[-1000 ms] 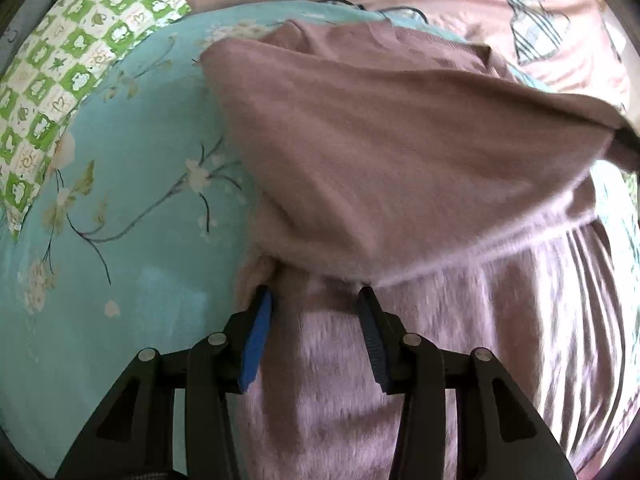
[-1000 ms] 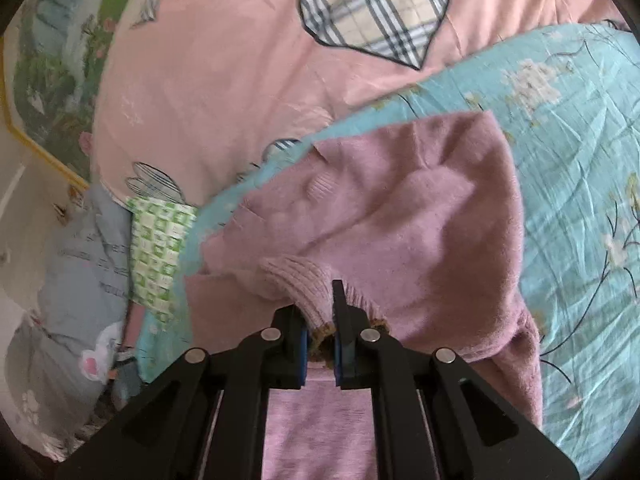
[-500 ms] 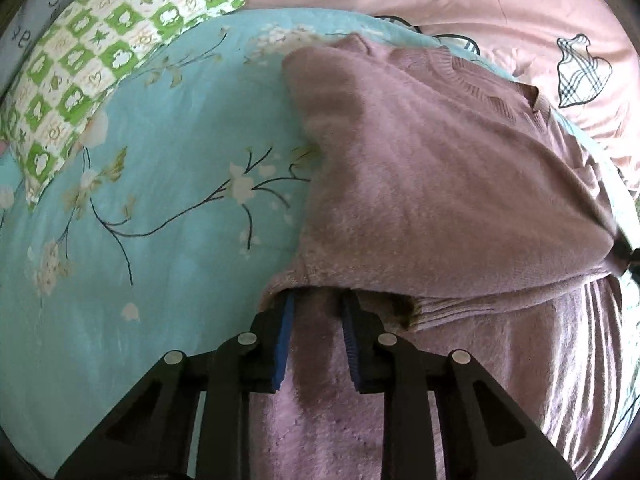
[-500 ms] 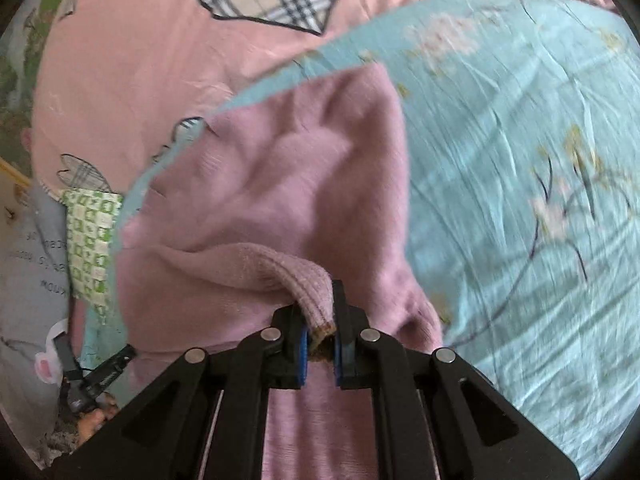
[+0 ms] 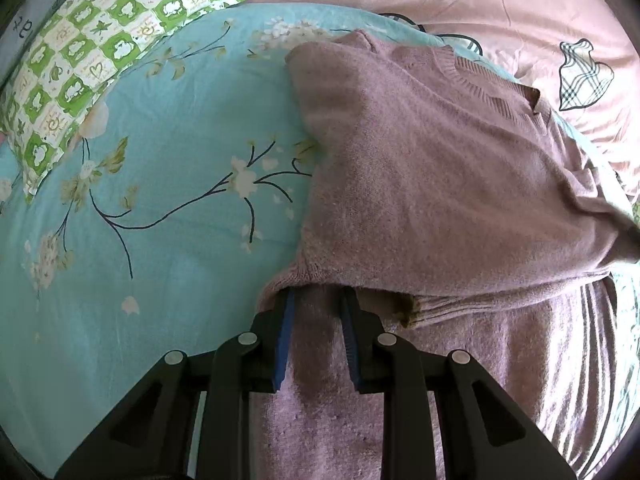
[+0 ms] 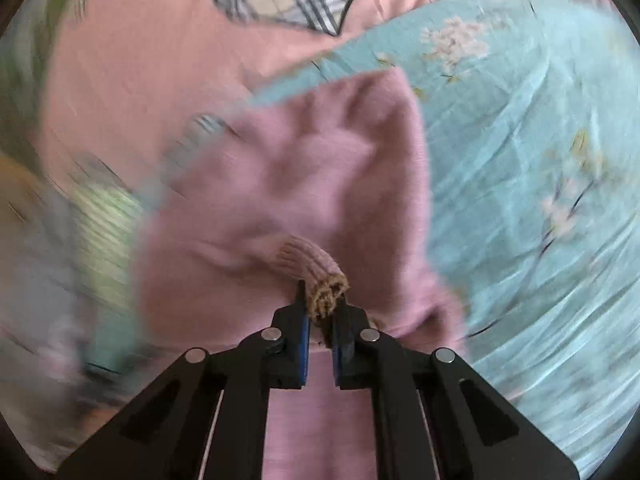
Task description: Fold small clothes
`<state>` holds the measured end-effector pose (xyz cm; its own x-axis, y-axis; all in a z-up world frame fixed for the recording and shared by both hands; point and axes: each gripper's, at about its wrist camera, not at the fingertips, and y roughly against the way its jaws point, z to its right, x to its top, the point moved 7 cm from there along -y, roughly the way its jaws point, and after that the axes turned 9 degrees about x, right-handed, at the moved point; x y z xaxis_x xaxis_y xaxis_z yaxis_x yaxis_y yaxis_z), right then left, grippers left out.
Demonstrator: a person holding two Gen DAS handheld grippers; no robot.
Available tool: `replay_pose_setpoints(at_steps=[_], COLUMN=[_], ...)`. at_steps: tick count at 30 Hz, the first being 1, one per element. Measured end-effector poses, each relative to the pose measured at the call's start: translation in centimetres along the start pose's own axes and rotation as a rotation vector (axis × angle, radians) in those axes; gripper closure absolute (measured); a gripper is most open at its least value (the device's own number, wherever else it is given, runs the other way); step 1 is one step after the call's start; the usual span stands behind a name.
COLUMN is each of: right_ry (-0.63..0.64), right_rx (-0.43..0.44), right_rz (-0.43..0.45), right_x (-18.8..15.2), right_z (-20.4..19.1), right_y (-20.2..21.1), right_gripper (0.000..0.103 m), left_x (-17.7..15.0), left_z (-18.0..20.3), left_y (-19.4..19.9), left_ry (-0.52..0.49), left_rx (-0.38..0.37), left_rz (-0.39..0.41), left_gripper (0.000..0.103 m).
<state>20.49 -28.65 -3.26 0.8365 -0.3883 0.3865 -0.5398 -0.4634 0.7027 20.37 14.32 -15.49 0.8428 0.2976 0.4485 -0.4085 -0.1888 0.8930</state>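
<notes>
A mauve knit sweater [image 5: 432, 168] lies on a turquoise floral sheet [image 5: 160, 208], its upper part folded over its lower part. My left gripper [image 5: 318, 300] is part open, its tips tucked under the folded edge with sweater fabric between the jaws. In the right wrist view the same sweater [image 6: 304, 184] fills the middle. My right gripper [image 6: 322, 300] is shut on the ribbed cuff [image 6: 320, 276] of a sleeve and holds it above the sweater body.
A green-and-white checked pillow [image 5: 100, 52] lies at the far left. A pink quilt with plaid patches [image 5: 500, 12] borders the sheet at the back and shows in the right wrist view [image 6: 160, 52]. The right wrist view is motion-blurred.
The left jaws closed in from wide open to part open under the fold and the view pulled back. The right gripper swung with the cuff held and is still moving.
</notes>
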Motion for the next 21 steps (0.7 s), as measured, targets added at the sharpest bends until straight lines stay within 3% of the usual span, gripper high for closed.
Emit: replay_pose_setpoints(at_steps=[2, 8, 9, 12, 15, 17, 19, 21], right_ry=[-0.022, 0.026, 0.037, 0.105, 0.247, 0.265, 0.216, 0.125], right_rx=[0.028, -0.406, -0.415, -0.312, -0.187, -0.207, -0.325, -0.298], right_rz=[0.029, -0.063, -0.045, 0.019, -0.078, -0.144, -0.149, -0.104], right_x=[0.6, 1.1, 1.0, 0.3, -2.1, -3.2, -3.1, -2.6], right_z=[-0.3, 4.9, 4.6, 1.3, -2.3, -1.7, 1.2, 2.6], right_y=[1.2, 0.0, 0.3, 0.4, -2.8, -4.7, -5.4, -4.7], right_gripper=[0.094, 0.089, 0.088, 0.088, 0.086, 0.085, 0.088, 0.090], left_x=[-0.1, -0.2, -0.4, -1.1, -1.7, -1.6, -0.6, 1.1], left_z=[0.0, 0.3, 0.2, -0.3, -0.5, -0.8, -1.1, -1.6], left_y=[-0.1, 0.2, 0.4, 1.3, 2.8, 3.6, 4.5, 4.8], left_ry=[0.003, -0.040, -0.047, -0.056, -0.078, -0.090, -0.064, -0.016], left_rx=[-0.003, 0.005, -0.001, -0.054, -0.105, -0.108, -0.151, -0.179], left_rz=[-0.002, -0.011, -0.015, -0.035, -0.039, -0.039, -0.029, -0.016], left_gripper=[0.078, 0.078, 0.078, 0.077, 0.071, 0.068, 0.061, 0.049])
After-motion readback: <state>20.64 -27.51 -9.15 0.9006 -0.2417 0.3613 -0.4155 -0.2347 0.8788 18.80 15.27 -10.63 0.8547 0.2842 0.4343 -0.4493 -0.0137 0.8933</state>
